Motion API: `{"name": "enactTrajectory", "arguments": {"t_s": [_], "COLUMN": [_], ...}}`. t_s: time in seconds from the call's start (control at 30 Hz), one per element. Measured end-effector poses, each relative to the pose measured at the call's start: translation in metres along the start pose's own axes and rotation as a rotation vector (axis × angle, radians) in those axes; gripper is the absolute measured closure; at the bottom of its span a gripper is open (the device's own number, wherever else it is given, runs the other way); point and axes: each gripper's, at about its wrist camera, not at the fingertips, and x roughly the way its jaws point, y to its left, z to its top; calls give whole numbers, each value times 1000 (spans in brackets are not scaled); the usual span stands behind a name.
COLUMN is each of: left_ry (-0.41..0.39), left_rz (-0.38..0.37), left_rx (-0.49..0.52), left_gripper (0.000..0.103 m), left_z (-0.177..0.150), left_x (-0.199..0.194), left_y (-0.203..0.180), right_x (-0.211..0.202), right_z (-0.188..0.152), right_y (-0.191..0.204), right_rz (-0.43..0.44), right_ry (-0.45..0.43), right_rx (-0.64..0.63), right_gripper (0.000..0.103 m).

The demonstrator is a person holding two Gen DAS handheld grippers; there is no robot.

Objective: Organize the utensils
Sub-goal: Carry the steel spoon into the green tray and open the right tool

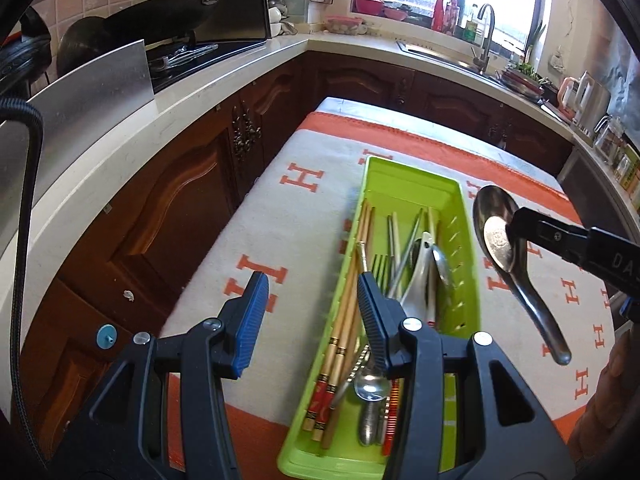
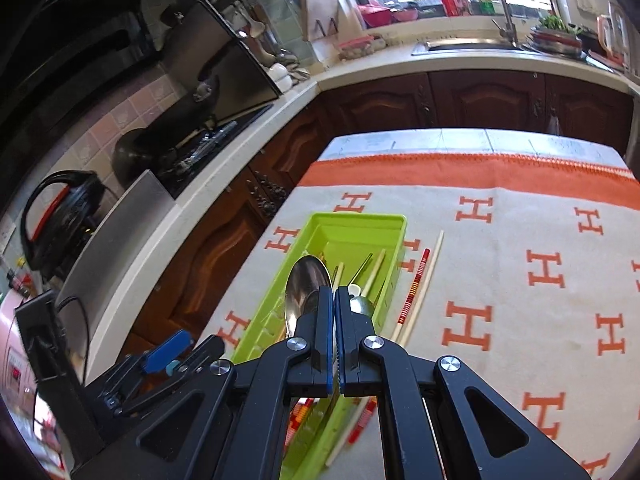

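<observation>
A green utensil tray (image 1: 408, 184) lies on the table and holds several chopsticks, forks and spoons. My left gripper (image 1: 312, 292) is open and empty, hovering over the tray's left rim. My right gripper (image 2: 334, 292) is shut on a steel soup spoon (image 2: 308, 284), holding it by the bowl above the tray (image 2: 360, 224). In the left wrist view the spoon (image 1: 496, 224) hangs to the right of the tray, its handle pointing down toward me. A pair of chopsticks (image 2: 424, 280) lies on the cloth right of the tray.
The table carries a white cloth with orange H marks (image 2: 520, 280). Dark wooden cabinets (image 1: 168, 200) and a counter with a stove (image 1: 188, 56) run along the left. A sink with a faucet (image 1: 484, 36) is at the back.
</observation>
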Motion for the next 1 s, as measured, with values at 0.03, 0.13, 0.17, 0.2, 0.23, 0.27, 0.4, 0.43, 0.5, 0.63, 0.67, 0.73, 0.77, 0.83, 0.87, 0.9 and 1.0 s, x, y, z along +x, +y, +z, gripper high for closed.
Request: {"name": "enactTrajectory", "arguments": {"t_s": [0.03, 0.13, 0.17, 0.2, 0.23, 0.27, 0.4, 0.43, 0.5, 0.63, 0.67, 0.73, 0.77, 0.83, 0.87, 0.9, 1.0], "left_ry": [6, 26, 34, 42, 50, 56, 64, 66, 69, 76, 77, 80, 80, 80, 79, 78, 75], "left_rz": [5, 15, 14, 9, 3, -2, -3, -4, -6, -4, -4, -5, -6, -9, -10, -13, -21], "left_rx": [8, 22, 22, 22, 21, 20, 20, 16, 10, 2, 0, -1, -1, 2, 4, 7, 17], "left_gripper": [60, 60, 60, 60, 60, 60, 60, 60, 60, 60, 60, 60, 60, 60, 60, 60, 60], "left_z": [1, 4, 4, 4, 4, 4, 3, 3, 4, 4, 4, 3, 3, 3, 2, 2, 2], "left_x": [3, 13, 16, 18, 20, 22, 28, 29, 31, 35, 35, 36, 35, 35, 34, 33, 29], "left_y": [1, 2, 2, 2, 3, 3, 3, 4, 6, 8, 9, 9, 9, 7, 6, 5, 0], "right_x": [8, 31, 37, 44, 49, 56, 73, 77, 81, 77, 75, 68, 65, 58, 54, 50, 35], "right_z": [0, -3, -4, -5, -6, -8, -11, -12, -14, -17, -18, -18, -18, -20, -20, -21, -22], "right_y": [-2, -5, -5, -5, -5, -6, -5, -4, -3, 1, 1, 0, 0, 0, 0, 0, -4], "right_rz": [-2, -22, -32, -42, -45, -47, -59, -61, -55, -59, -55, -45, -41, -48, -56, -61, -93], "right_ry": [9, 39, 45, 55, 64, 75, 98, 105, 113, 103, 99, 89, 87, 77, 67, 57, 20], "right_rx": [5, 24, 25, 27, 28, 32, 29, 25, 16, -5, -5, -8, -11, -19, -24, -27, -28], "right_gripper": [102, 102, 102, 102, 102, 102, 101, 101, 99, 96, 95, 92, 89, 84, 82, 81, 75]}}
